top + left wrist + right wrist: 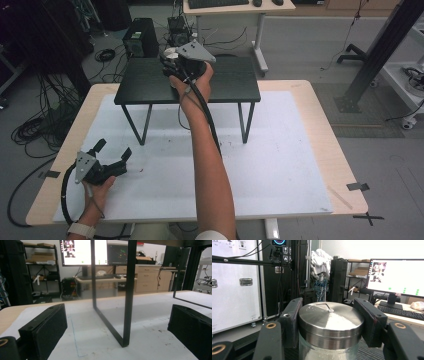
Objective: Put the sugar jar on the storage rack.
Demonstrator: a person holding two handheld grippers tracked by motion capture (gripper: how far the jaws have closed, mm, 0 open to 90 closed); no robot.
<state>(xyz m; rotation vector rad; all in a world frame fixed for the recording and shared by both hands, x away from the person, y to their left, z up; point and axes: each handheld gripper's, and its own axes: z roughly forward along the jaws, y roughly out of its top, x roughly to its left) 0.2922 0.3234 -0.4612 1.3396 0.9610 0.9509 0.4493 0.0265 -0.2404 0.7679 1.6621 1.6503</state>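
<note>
Jar (329, 325) clamped by right gripper (331, 315), arm outstretched over shelf (150, 82).

This is a robotics or computing lab set up for data recording. A light wooden work table (320, 150) covered by a white mat (280, 165) stands on a grey carpeted floor (395, 165) strewn with loose black cables (35, 130). Black tape marks (368, 218) are stuck to the carpet beside the table. A desk with a keyboard (217, 3) stands behind, and a black aluminium frame post (380, 50) rises at the right. The left gripper view shows lit monitors (83, 252), metal shelving with cardboard boxes (41, 257) and wooden drawer cabinets (147, 277). The right gripper view shows a large white flight case (234, 285) and a monitor (398, 276).
</note>
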